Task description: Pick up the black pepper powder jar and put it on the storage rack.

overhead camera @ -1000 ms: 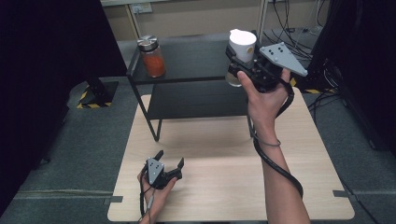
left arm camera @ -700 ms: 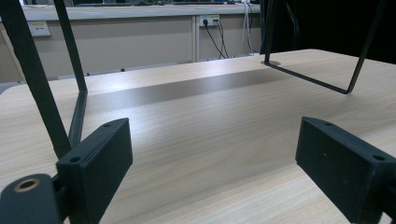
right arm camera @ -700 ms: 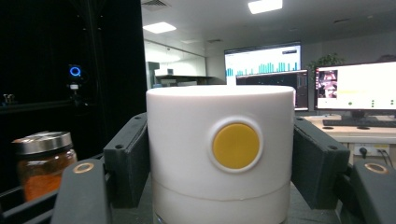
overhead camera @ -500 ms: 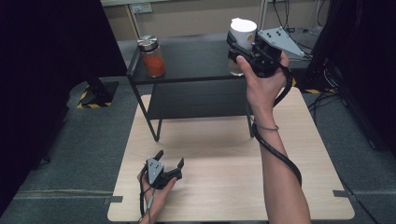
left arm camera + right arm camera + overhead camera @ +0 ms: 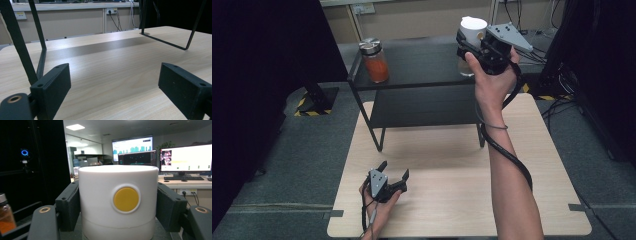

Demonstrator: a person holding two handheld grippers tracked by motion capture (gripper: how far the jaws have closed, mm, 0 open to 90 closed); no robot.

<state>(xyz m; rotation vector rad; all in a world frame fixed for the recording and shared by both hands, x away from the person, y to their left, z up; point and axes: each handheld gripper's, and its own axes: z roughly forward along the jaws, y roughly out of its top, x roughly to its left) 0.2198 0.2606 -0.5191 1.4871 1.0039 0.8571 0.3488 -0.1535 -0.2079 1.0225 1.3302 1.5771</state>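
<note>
A white cylindrical container (image 5: 473,27) with a round yellow dot (image 5: 126,199) is clamped between the black jaws of my right gripper (image 5: 468,46), which is shut on its sides over the right end of the black shelf (image 5: 422,60). In the right gripper view the pads (image 5: 68,205) press on both flanks of the container (image 5: 100,202). My left gripper (image 5: 394,170) rests low near the table's front edge, open, with bare wood between its jaws (image 5: 113,87).
An orange-filled jar with a silver lid (image 5: 374,61) stands on the shelf's top left, and shows at the left edge of the right gripper view (image 5: 6,216). The shelf's thin legs (image 5: 22,50) stand on the wooden table (image 5: 452,200). Dark cabinets flank both sides.
My right gripper has carried the white container upward and farther back over the shelf's right end. The left gripper has stayed where it was.
</note>
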